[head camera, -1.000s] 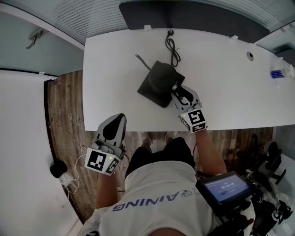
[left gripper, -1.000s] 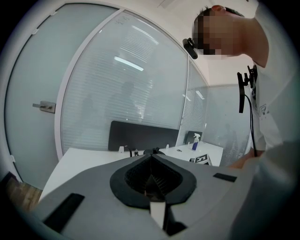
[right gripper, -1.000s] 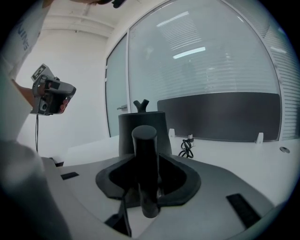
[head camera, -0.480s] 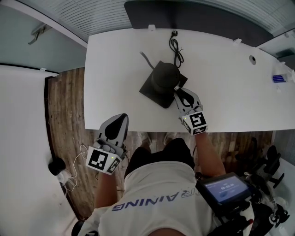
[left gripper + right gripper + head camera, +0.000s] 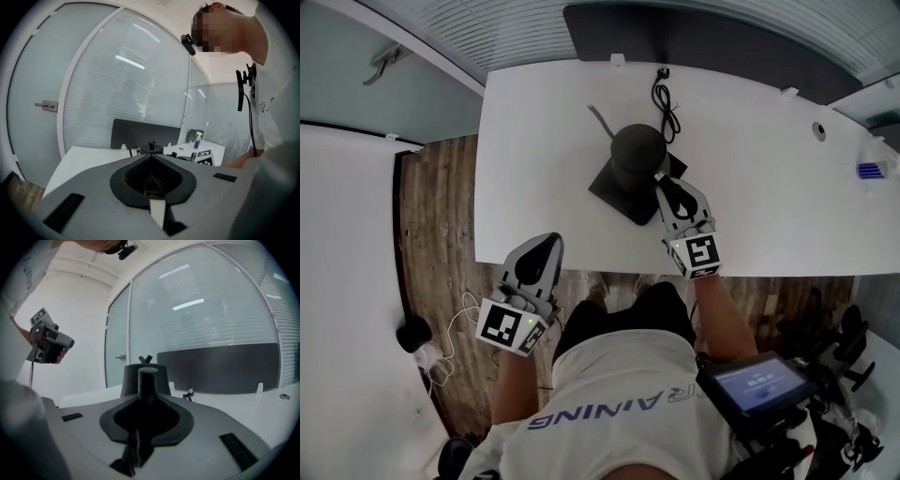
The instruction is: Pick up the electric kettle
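Note:
The black electric kettle [image 5: 636, 150] stands just above its flat square black base [image 5: 619, 192] on the white table [image 5: 544, 141]. My right gripper [image 5: 662, 180] comes at it from the near side and is shut on the kettle's upright handle [image 5: 148, 380], which fills the gap between the jaws in the right gripper view. The kettle's body [image 5: 132, 379] rises right behind the handle. My left gripper [image 5: 547, 240] hangs off the table's near edge over the wooden floor, shut and holding nothing. The kettle's lid [image 5: 151, 149] shows far off in the left gripper view.
A black cord with a plug [image 5: 666, 94] lies behind the base. A dark panel [image 5: 703, 33] runs along the table's back edge. A blue item [image 5: 869, 170] sits at the far right edge. A glass wall lies beyond. A screen device [image 5: 757, 382] hangs at the person's waist.
The right gripper's jaws closed on the kettle's handle. The kettle then rose a little off its base. The left gripper stayed where it was.

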Available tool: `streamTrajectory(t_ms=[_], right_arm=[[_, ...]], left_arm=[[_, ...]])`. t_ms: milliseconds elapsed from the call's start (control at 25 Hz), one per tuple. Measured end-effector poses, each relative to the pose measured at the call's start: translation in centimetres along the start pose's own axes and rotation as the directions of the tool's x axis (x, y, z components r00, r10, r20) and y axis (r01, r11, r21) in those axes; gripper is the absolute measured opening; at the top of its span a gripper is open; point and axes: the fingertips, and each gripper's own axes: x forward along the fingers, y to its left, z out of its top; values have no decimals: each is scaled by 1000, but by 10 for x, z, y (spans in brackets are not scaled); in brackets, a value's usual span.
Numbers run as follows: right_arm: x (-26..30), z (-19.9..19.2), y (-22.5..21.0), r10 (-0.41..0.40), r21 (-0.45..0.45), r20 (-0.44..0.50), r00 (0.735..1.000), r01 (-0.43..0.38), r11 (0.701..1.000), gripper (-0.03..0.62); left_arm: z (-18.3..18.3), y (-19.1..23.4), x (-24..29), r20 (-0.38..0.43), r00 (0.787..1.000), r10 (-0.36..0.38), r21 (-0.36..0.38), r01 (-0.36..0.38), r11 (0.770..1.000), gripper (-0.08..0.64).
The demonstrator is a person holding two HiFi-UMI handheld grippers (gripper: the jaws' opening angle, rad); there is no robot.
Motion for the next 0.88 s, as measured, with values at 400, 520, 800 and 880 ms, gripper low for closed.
streamTrajectory(t_ms=[400, 520, 800, 880], right_arm=[[21, 21, 2, 9, 17, 58, 998, -10, 1000, 60], [21, 29, 12, 7, 10, 58, 998, -8, 1000, 60], [21, 42, 4, 1, 15, 64, 998, -2, 1000, 60], [19, 51, 6, -4, 16, 67, 998, 3, 1000, 60]], left_arm=[[3, 11, 3, 9, 1000, 18, -8, -18, 1000, 17], [5, 15, -9, 18, 1000, 24, -10, -23, 1000, 17], [7, 23, 0, 24, 999, 22, -18, -21, 1000, 17], [9, 25, -2, 31, 999, 13, -18, -13, 1000, 17]])
